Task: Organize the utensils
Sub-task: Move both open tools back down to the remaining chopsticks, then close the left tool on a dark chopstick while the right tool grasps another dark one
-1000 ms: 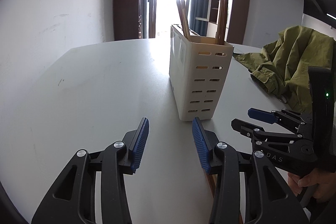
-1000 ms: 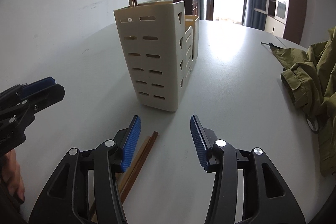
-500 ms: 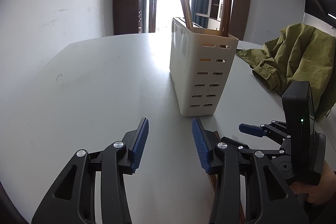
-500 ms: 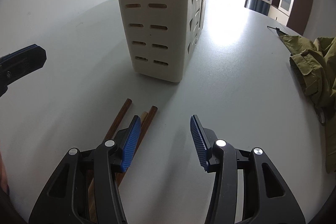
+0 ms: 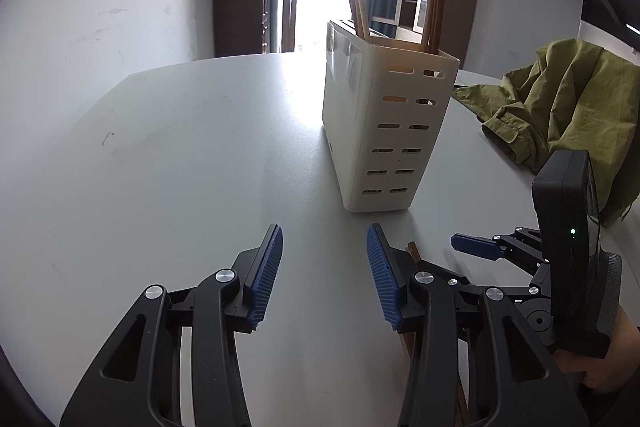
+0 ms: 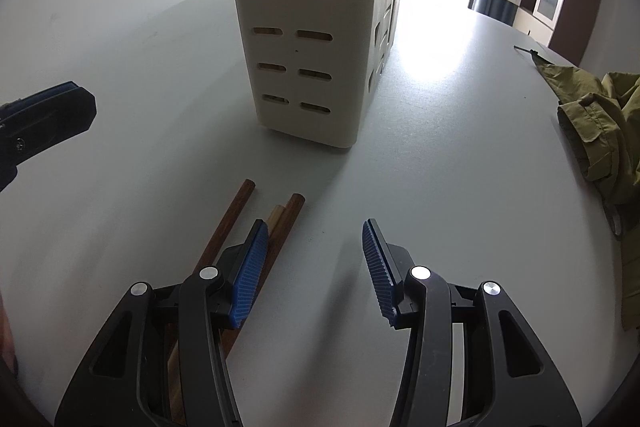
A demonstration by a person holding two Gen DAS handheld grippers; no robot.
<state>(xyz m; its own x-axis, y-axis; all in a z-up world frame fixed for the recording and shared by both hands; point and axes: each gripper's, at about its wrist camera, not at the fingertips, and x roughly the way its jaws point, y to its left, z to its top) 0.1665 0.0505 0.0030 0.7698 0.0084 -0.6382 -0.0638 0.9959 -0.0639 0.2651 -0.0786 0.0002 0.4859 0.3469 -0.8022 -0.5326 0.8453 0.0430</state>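
A cream slotted utensil holder [image 5: 384,131] stands on the white table [image 5: 160,155] with several wooden utensil handles [image 5: 432,7] sticking up from it. It fills the top of the right wrist view [image 6: 308,39]. Three wooden sticks [image 6: 280,227] lie flat on the table in front of the holder, partly under my right gripper's left finger. My right gripper [image 6: 312,259] is open and empty just above them. My left gripper [image 5: 324,271] is open and empty, left of the right one, facing the holder. One stick tip [image 5: 412,251] shows behind its right finger.
A crumpled olive-green jacket [image 5: 560,107] lies on the table to the right; it also shows in the right wrist view [image 6: 600,131]. Cabinets and a bright doorway stand behind the table. The left gripper's tip [image 6: 48,111] shows at the left edge of the right wrist view.
My right gripper has moved forward and down toward the holder and the sticks, which now show more fully. My left gripper has moved slightly nearer the holder. Both stay open.
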